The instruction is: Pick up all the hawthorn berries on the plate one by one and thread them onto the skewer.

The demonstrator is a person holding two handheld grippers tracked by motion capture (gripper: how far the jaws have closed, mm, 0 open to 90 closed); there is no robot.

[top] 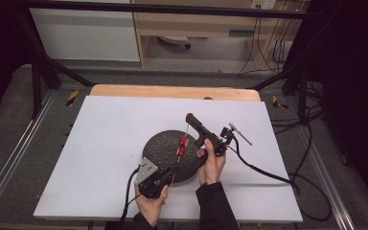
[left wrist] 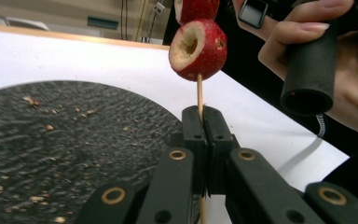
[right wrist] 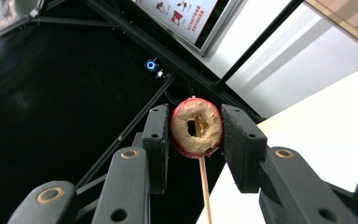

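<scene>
The left gripper (top: 165, 178), at the near edge of the round dark plate (top: 160, 143), has its jaws pressed together on the skewer (left wrist: 199, 95), pinching the thin stick low down, well below the fruit. From there the skewer slants up and away to the right over the plate, with two red fruits (top: 182, 146) threaded on it near the plate's right side. In the left gripper view the lower fruit (left wrist: 198, 49) shows a pale, cored hollow.

Farther right and beyond, the right gripper (right wrist: 196, 128) pinches a third fruit (right wrist: 196, 127) by its sides, and the skewer's tip appears to sit at or in its cored hole.

The skewer looks light, stiff along its length but thin enough to bow or snap if pushed sideways, so the low grip close to the jaws' tips is sensible; any push should run straight down its axis. The fruit seems light and fairly firm, with a smooth skin that could slip and soft, crumbly flesh around the hole. Holding it across its widest part, as now, keeps the hole clear; squeezing harder would likely crack the ring. Crumbs (left wrist: 37, 100) on the plate suggest the flesh sheds easily.
</scene>
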